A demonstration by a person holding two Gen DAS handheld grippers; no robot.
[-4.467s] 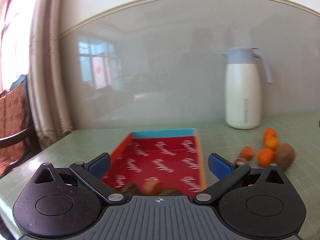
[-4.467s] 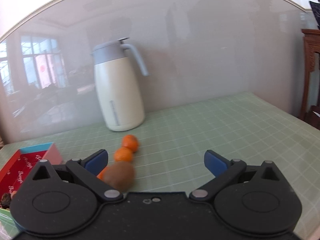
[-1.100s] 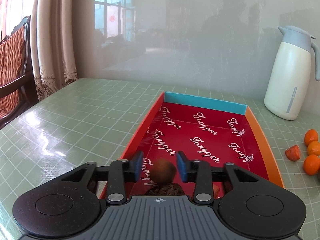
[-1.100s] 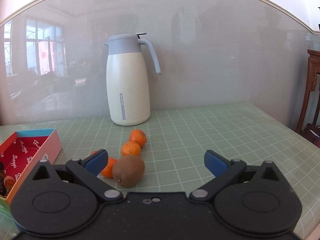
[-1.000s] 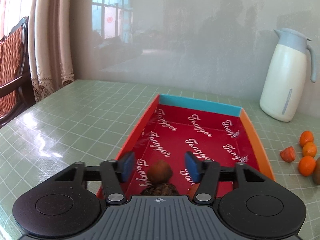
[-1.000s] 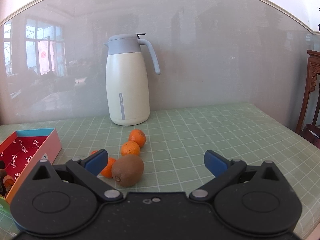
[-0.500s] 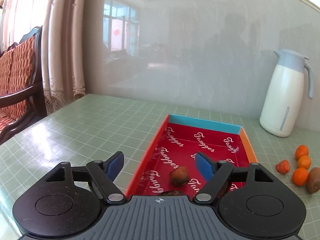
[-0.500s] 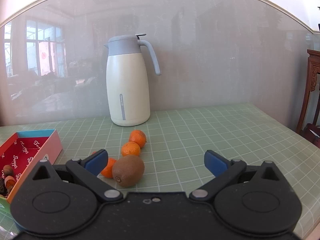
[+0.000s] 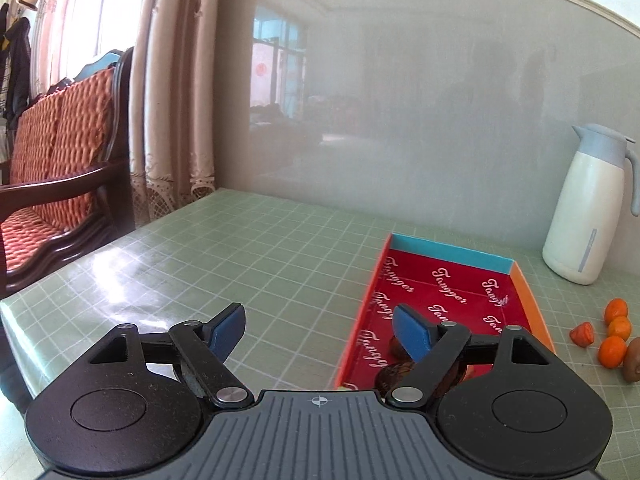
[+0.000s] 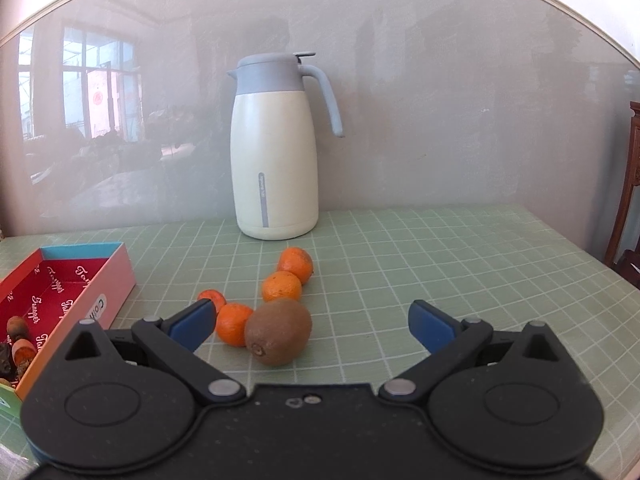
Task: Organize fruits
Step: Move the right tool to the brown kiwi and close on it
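A red-lined box (image 9: 448,296) lies on the green table, with small brown and orange fruits (image 9: 396,374) at its near end, partly hidden by my left gripper's right finger. My left gripper (image 9: 320,330) is open and empty, over the table left of the box. In the right wrist view the box (image 10: 68,284) is at the left with fruits (image 10: 18,330) inside. A brown kiwi (image 10: 278,330) and several small oranges (image 10: 282,286) lie on the table just ahead of my right gripper (image 10: 312,322), which is open and empty.
A white thermos jug (image 10: 276,160) with a grey-blue lid stands at the back against the glass wall; it also shows in the left wrist view (image 9: 588,208). A wooden chair with red cushions (image 9: 56,160) and curtains stand left of the table. The table's left edge is near.
My left gripper opened, let go of a small brown fruit in the box, then drew back and swung left. The right gripper barely moved.
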